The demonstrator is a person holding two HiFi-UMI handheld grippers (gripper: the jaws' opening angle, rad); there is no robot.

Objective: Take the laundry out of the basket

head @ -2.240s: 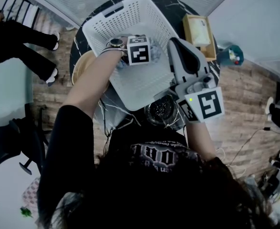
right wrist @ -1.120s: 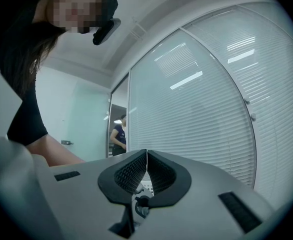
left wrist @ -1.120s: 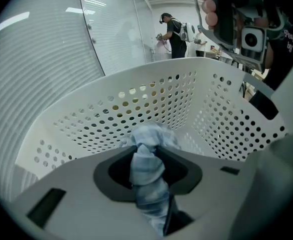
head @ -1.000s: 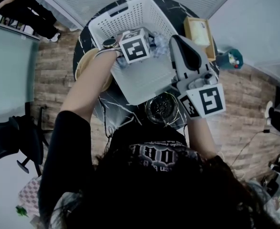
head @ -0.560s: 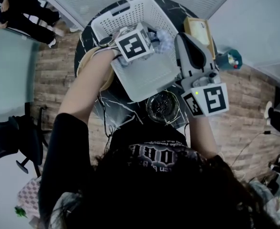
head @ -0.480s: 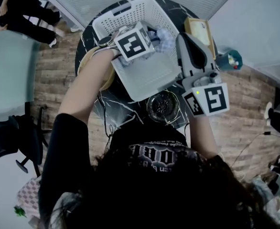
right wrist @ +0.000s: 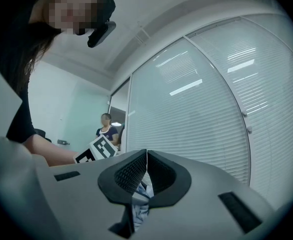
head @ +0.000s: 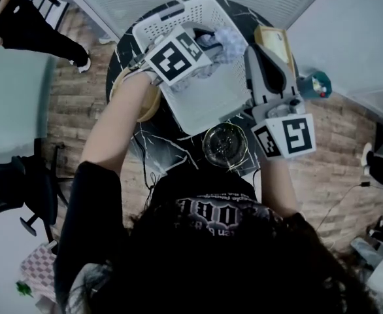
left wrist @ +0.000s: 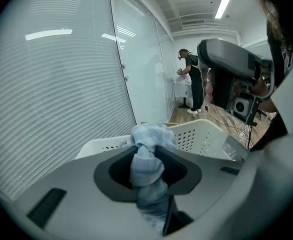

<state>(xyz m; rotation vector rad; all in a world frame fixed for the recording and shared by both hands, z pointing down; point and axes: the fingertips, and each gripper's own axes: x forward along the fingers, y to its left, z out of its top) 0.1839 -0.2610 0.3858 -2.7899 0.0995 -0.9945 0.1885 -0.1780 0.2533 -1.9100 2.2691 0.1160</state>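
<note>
A white perforated laundry basket [head: 208,97] stands on a round black marble table [head: 159,150]. My left gripper [head: 203,46] hangs above the basket's far part, shut on a bunched light blue cloth [head: 227,41]. In the left gripper view the cloth [left wrist: 149,136] is pinched between the jaws of that gripper [left wrist: 147,156], with the basket's wall [left wrist: 201,134] behind. My right gripper [head: 253,51] is at the basket's right rim, pointing away from me. Its jaws [right wrist: 146,156] meet at the tips, and blue cloth shows through the slit below them.
A glass bowl [head: 224,146] sits on the table's near side. A round wooden plate [head: 146,103] lies left of the basket, and a wooden box [head: 273,44] is at the far right. People stand by the blinds at the upper left [head: 28,25].
My left gripper has risen out of the basket and lifted the blue cloth with it. The right gripper has stayed by the basket's right rim.
</note>
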